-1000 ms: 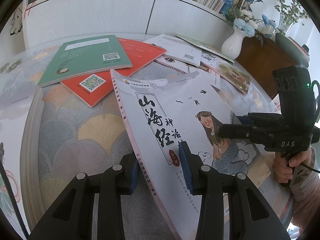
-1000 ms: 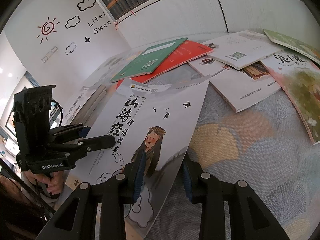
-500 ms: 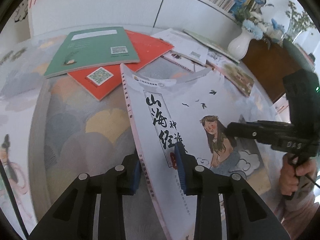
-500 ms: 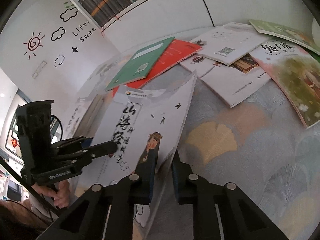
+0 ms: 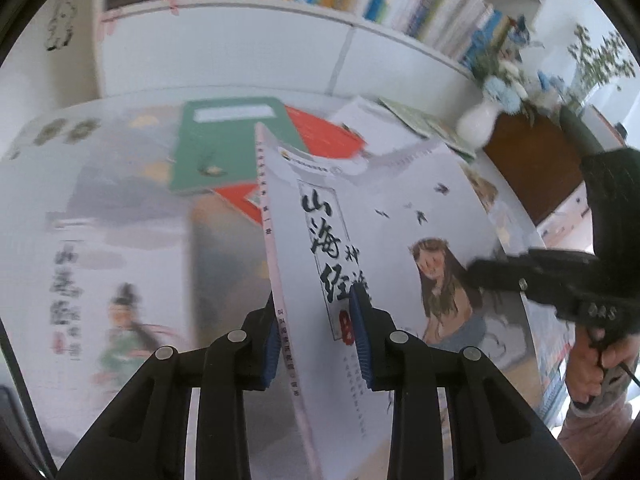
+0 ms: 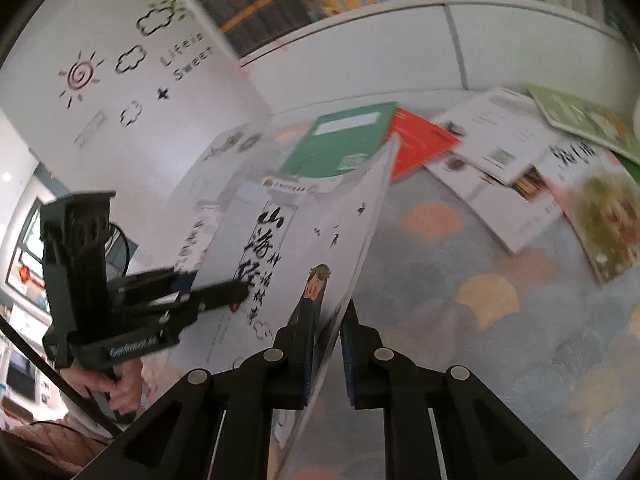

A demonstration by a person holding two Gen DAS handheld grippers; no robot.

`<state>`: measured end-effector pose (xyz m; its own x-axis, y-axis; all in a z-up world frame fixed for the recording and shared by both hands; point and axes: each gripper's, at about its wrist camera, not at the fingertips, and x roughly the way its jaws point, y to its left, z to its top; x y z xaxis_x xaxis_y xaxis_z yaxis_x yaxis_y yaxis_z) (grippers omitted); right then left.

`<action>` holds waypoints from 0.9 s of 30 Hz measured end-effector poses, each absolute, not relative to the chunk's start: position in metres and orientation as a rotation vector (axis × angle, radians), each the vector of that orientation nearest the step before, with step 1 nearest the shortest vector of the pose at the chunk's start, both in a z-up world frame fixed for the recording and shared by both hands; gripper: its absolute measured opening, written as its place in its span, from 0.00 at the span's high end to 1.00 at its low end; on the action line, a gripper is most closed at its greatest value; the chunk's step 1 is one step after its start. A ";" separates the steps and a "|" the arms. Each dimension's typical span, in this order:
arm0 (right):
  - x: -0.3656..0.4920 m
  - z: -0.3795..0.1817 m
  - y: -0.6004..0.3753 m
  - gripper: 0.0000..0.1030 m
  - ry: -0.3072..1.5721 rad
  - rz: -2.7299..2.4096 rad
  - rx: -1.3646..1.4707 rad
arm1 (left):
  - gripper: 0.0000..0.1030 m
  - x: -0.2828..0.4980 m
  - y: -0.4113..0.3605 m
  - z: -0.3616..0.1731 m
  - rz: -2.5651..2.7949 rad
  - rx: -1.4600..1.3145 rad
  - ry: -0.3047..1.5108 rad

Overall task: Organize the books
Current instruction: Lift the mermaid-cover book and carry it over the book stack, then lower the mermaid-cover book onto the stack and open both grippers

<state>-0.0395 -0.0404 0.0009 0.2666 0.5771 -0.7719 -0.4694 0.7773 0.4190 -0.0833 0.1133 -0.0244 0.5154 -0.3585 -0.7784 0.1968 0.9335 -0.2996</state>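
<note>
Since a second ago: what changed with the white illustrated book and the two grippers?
Both grippers have just been closing: the left gripper now clamps the spine side of the white illustrated book, the right gripper its opposite edge. The book has come up off the table, tilting steeply. The green book, red book and other scattered books stayed put.

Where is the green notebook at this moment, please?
The green notebook lies flat at the far middle of the table, overlapping the red book, just behind the top edge of the white picture book.
</note>
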 end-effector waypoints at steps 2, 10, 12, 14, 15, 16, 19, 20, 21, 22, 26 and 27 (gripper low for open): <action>-0.045 0.010 -0.018 0.88 1.086 0.739 0.086 | 0.73 -0.087 0.136 -0.017 -0.315 -0.199 0.956; -0.047 0.017 0.076 0.86 1.045 0.824 -0.033 | 0.72 -0.097 0.212 -0.009 -0.214 -0.188 0.937; -0.047 0.009 0.102 0.86 1.056 0.843 -0.052 | 0.72 -0.099 0.230 -0.014 -0.185 -0.183 0.935; -0.045 0.001 0.124 0.86 1.077 0.858 -0.067 | 0.71 -0.099 0.245 -0.019 -0.169 -0.189 0.935; -0.044 -0.004 0.134 0.86 1.084 0.867 -0.072 | 0.70 -0.097 0.255 -0.024 -0.161 -0.201 0.938; -0.043 -0.007 0.143 0.86 1.088 0.872 -0.080 | 0.70 -0.096 0.261 -0.028 -0.160 -0.211 0.940; -0.037 -0.019 0.161 0.86 1.115 0.873 -0.086 | 0.70 -0.089 0.279 -0.044 -0.172 -0.271 0.953; -0.035 -0.022 0.164 0.86 1.124 0.870 -0.088 | 0.70 -0.087 0.283 -0.050 -0.182 -0.289 0.959; -0.033 -0.027 0.166 0.86 1.134 0.862 -0.088 | 0.70 -0.086 0.286 -0.055 -0.190 -0.300 0.965; -0.030 -0.032 0.167 0.86 1.143 0.851 -0.088 | 0.70 -0.087 0.288 -0.059 -0.194 -0.305 0.972; -0.025 -0.050 0.168 0.85 1.202 0.845 -0.078 | 0.70 -0.084 0.293 -0.072 -0.123 -0.254 0.980; -0.024 -0.054 0.168 0.84 1.211 0.847 -0.080 | 0.70 -0.085 0.296 -0.073 -0.126 -0.257 0.973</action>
<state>-0.0240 0.1679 -0.0540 0.0938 0.5296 -0.8430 -0.6100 0.6998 0.3717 -0.0849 0.2956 -0.0726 0.5589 -0.2200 -0.7995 -0.0089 0.9625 -0.2711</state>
